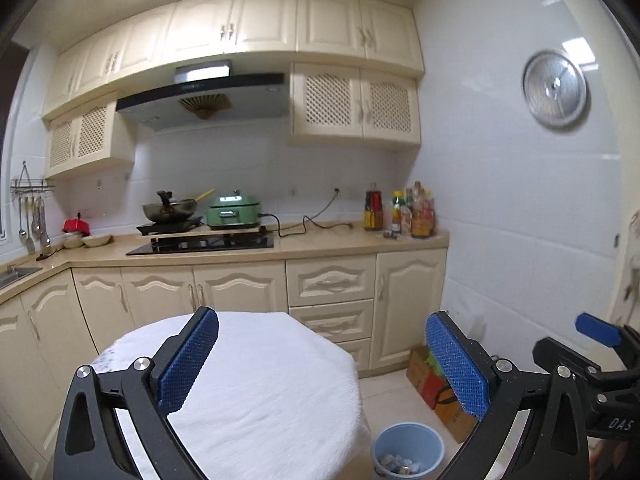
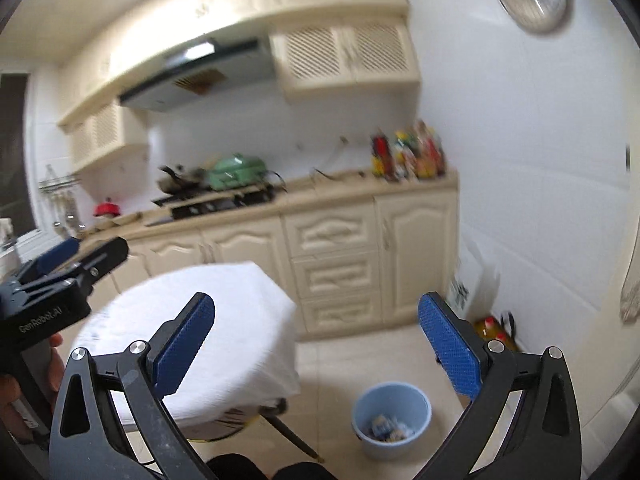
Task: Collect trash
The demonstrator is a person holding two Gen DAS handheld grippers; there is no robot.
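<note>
- Blue pads on your left gripper (image 1: 322, 360) stand spread wide, nothing between them; white-clothed table (image 1: 280, 380) below, light-blue bin (image 1: 408, 446) on the floor beside it, trash (image 1: 400, 465) lying inside.
- Right wrist view, blurred: your right gripper (image 2: 316, 348) is likewise released and empty; bin (image 2: 391, 400) on the tiles right of the table (image 2: 224, 320), trash (image 2: 386, 427) in it; your left gripper (image 2: 60, 256) shows at left.

Blue bin (image 1: 408, 452) upright, trash (image 1: 400, 465) inside

We stand in a home kitchen: cream cabinets (image 1: 332, 36), a range hood (image 1: 204, 100), a hob (image 1: 200, 245), a wok (image 1: 170, 209), sauce bottles (image 1: 400, 210).
</note>
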